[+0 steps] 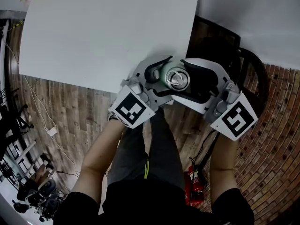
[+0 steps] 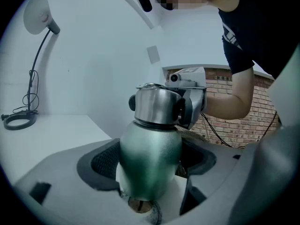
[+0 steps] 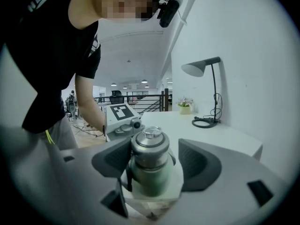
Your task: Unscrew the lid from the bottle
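A green metal bottle [image 2: 150, 149] with a steel lid [image 2: 157, 107] hangs in the air in front of the person, off the table's near edge. My left gripper [image 2: 147, 161] is shut on the bottle's green body, with a dark pad against each side. My right gripper [image 3: 152, 159] reaches in from the other side, its jaws around the lid [image 3: 150, 146]. A gap shows between the lid and its right pad [image 3: 199, 163], so it is open. From the head view I look down on the lid [image 1: 177, 78], with the left gripper [image 1: 161, 81] and right gripper [image 1: 185, 82] either side.
A white table [image 1: 108, 32] lies beyond the grippers, with a desk lamp [image 3: 201, 67] and its coiled cable by the wall and a small potted plant [image 3: 185, 108] at the far end. A dark chair [image 1: 225, 46] stands to the right. Wood and brick flooring lies below.
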`<state>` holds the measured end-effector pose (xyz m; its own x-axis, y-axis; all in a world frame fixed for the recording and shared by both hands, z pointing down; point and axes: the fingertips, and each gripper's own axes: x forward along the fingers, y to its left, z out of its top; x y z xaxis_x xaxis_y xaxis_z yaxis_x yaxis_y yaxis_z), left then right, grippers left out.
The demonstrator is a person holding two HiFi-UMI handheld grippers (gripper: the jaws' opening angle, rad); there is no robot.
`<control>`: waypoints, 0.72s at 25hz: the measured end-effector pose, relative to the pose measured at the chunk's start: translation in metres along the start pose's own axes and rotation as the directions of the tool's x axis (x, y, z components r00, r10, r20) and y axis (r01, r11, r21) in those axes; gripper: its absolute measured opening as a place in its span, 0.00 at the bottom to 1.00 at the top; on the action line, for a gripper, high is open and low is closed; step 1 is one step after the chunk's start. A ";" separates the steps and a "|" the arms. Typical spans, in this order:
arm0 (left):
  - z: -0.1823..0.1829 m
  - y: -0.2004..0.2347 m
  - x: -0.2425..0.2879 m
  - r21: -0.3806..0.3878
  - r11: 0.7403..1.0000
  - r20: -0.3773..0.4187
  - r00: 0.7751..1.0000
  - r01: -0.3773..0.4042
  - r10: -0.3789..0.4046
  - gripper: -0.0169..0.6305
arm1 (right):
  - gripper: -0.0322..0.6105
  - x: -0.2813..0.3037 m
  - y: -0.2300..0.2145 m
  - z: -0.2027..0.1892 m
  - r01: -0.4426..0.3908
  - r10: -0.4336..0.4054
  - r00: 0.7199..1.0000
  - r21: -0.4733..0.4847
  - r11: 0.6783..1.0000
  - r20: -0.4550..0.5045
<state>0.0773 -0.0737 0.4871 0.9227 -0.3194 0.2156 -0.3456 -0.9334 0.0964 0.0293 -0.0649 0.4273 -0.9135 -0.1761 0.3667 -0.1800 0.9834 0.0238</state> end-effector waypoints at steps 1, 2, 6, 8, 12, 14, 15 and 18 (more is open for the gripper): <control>0.000 0.000 0.000 -0.006 1.000 0.000 1.000 -0.003 0.003 0.60 | 0.52 -0.001 -0.001 0.000 0.008 -0.008 1.000 0.002 1.000 0.002; 0.001 0.000 0.000 -0.011 1.000 0.001 1.000 -0.005 0.005 0.60 | 0.53 -0.002 -0.001 0.000 0.014 -0.014 1.000 0.010 1.000 0.006; 0.001 0.001 0.000 -0.013 1.000 0.004 1.000 -0.006 0.006 0.60 | 0.53 -0.006 0.001 0.001 0.046 -0.047 0.999 0.041 0.998 0.025; 0.001 0.001 -0.001 -0.012 1.000 0.006 1.000 -0.007 0.008 0.60 | 0.54 -0.008 0.002 0.002 0.096 -0.099 0.994 0.066 0.993 0.049; 0.001 0.000 -0.001 -0.013 1.000 0.003 1.000 -0.010 0.011 0.60 | 0.53 -0.011 0.007 0.013 0.286 -0.316 0.935 0.182 0.941 0.161; 0.001 0.000 0.000 -0.017 1.000 0.005 1.000 -0.011 0.011 0.60 | 0.53 -0.011 0.009 0.010 0.382 -0.426 0.889 0.243 0.892 0.165; 0.001 0.000 -0.001 -0.019 1.000 0.006 1.000 -0.011 0.012 0.60 | 0.53 -0.012 0.009 0.008 0.430 -0.481 0.862 0.271 0.861 0.159; 0.001 0.000 -0.002 -0.021 1.000 0.006 1.000 -0.010 0.010 0.60 | 0.53 -0.018 0.000 0.000 0.583 -0.650 0.752 0.346 0.735 0.113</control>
<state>0.0759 -0.0732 0.4860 0.9203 -0.3299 0.2103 -0.3583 -0.9266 0.1143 0.0457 -0.0622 0.4205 -0.6111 -0.7763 0.1547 -0.7912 0.6049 -0.0902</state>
